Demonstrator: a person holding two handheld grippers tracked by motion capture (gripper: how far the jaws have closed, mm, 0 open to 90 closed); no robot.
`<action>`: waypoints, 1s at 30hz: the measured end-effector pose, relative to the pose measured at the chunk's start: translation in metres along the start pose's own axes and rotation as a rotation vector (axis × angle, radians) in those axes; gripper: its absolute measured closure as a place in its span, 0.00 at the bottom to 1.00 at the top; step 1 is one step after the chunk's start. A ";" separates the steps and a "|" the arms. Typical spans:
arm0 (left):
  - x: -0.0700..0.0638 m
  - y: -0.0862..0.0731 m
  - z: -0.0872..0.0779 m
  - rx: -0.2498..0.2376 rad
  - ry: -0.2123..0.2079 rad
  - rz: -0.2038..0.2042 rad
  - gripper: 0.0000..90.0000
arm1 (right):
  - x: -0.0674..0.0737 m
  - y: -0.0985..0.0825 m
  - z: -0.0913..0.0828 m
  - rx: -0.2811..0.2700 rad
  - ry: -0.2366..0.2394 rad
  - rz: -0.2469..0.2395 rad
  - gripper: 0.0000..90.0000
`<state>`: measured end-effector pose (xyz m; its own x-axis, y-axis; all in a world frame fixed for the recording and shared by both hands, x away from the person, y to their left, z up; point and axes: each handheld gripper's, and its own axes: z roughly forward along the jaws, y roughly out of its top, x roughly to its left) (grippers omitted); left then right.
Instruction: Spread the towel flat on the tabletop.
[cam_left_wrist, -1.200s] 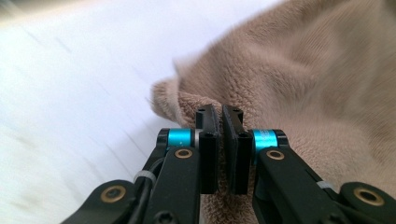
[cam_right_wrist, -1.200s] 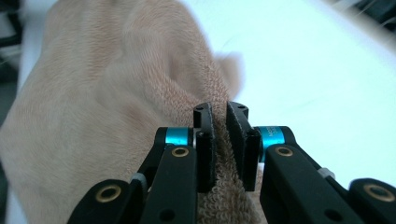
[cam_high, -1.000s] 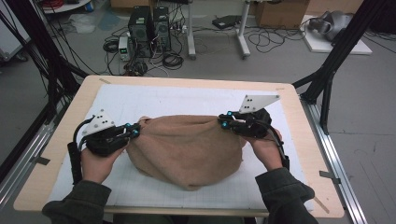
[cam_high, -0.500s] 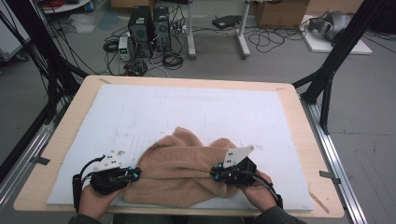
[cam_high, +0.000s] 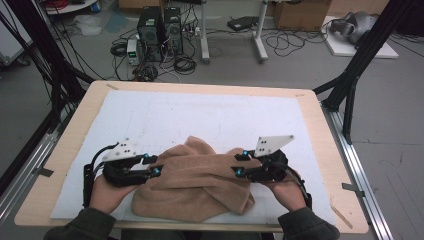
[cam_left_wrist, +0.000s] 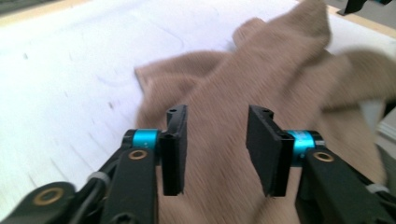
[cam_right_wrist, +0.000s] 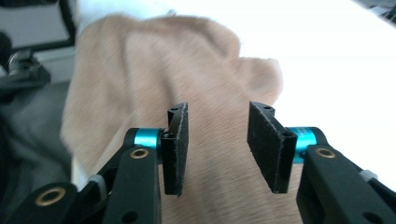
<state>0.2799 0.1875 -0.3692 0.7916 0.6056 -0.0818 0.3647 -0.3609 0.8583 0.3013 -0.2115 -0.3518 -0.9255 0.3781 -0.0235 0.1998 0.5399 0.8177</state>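
Fuzzy tan towel (cam_high: 195, 185), apparently terry cloth, on matt white sheet (cam_high: 200, 115).

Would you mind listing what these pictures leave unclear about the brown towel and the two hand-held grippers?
- High view: the near part of the towel is bunched, so its lower layers and corners are hidden by its own folds.
- Left gripper view: the left hand-held gripper stands open, jaws just opened; motion blur hides whether the pads brush the pile.
- Right gripper view: the same for the right hand-held gripper; the white mat is overexposed.

tan towel (cam_high: 195, 185), white mat (cam_high: 200, 115), black jaws
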 end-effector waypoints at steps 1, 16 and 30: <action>0.003 0.004 0.006 0.007 0.002 0.012 0.62 | 0.000 0.000 0.000 0.000 0.000 0.000 0.61; 0.046 -0.004 0.082 0.259 -0.015 -0.043 0.86 | -0.037 -0.038 0.037 0.099 0.147 0.110 0.90; 0.044 0.027 -0.016 -0.196 0.181 -0.137 0.97 | -0.045 0.046 -0.007 -0.099 -0.145 -0.038 0.93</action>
<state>0.3168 0.2161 -0.3412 0.6346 0.7623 -0.1272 0.3468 -0.1337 0.9284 0.3503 -0.2090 -0.3091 -0.8742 0.4673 -0.1322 0.1262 0.4815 0.8673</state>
